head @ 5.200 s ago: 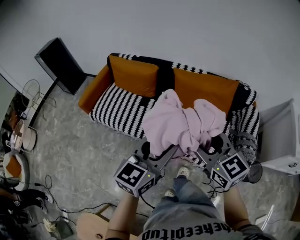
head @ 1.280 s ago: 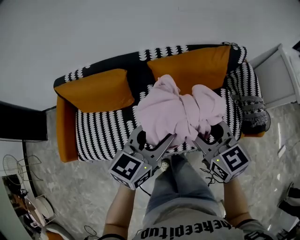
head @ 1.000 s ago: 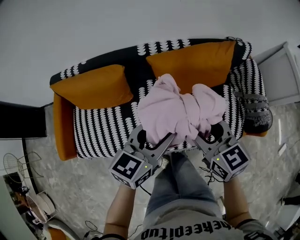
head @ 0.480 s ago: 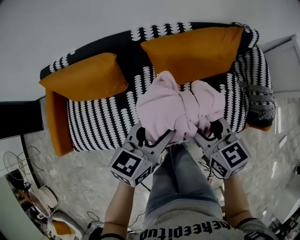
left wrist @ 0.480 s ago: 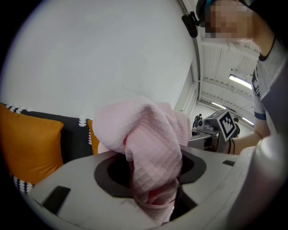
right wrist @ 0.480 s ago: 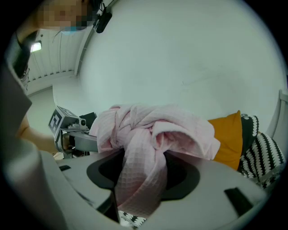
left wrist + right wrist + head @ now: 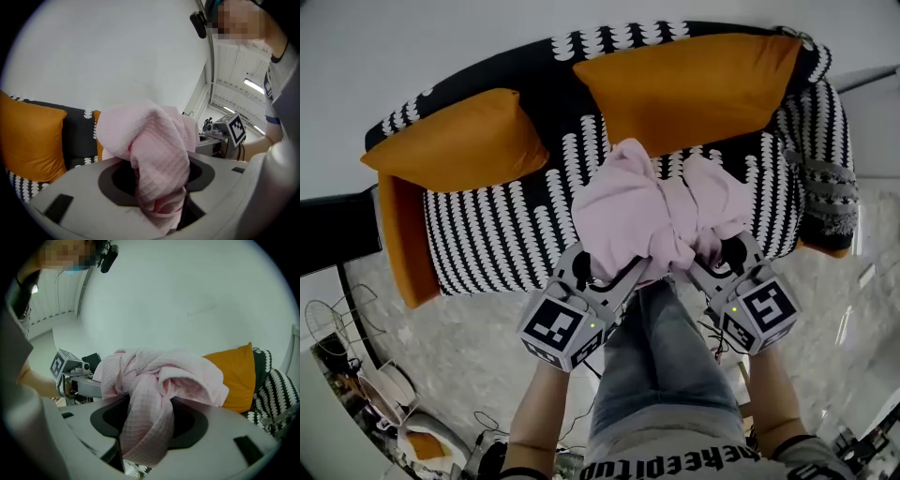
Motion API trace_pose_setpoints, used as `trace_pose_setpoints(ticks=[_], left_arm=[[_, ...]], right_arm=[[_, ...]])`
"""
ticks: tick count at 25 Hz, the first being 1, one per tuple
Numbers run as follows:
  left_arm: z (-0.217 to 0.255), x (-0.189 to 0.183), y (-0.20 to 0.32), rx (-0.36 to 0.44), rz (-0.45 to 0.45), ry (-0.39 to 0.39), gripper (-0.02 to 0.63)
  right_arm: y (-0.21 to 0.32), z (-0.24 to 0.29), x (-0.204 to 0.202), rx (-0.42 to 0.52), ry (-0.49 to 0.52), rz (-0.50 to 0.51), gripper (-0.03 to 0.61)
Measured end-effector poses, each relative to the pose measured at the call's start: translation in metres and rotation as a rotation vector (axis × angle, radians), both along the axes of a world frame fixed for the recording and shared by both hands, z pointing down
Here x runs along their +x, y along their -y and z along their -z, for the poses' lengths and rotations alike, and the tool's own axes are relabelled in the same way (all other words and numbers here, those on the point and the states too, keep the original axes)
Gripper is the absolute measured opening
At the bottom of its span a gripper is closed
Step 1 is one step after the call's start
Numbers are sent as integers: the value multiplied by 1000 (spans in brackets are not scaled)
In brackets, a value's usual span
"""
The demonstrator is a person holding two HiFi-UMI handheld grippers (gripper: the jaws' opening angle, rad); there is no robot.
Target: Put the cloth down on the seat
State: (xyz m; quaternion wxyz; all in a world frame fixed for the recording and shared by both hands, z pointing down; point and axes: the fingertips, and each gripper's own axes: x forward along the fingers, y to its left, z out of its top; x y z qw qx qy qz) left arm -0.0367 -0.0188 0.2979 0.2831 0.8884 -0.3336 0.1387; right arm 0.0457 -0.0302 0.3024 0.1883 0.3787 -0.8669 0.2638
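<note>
Pink cloth (image 7: pixel 647 211) over striped sofa (image 7: pixel 497 234), 2 orange cushions (image 7: pixel 684 89) behind.

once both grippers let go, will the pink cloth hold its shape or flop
Probably flops: the pink cloth droops in soft folds between left gripper and right gripper. Likely light, and its waffle weave should not slip.

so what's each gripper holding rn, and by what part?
Both hold the pink cloth: the left gripper is shut on a bunched fold at its left side, the right gripper on a bunched fold at its right side.
</note>
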Motion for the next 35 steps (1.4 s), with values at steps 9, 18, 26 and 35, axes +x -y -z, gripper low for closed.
trace_pose_setpoints(ticks=[9, 18, 26, 35], left_arm=[[-43, -12, -6, -60, 10, 9, 265], [-105, -36, -10, -116, 22, 29, 265], [-133, -47, -8, -144, 34, 38, 265], [-163, -35, -10, -148, 24, 63, 265]], right_arm=[[-4, -42, -12, -46, -24, 28, 255], [-6, -104, -36, -97, -38, 47, 256], [-5, -134, -45, -129, -57, 59, 256], [-7, -164, -32, -143, -75, 64, 256]])
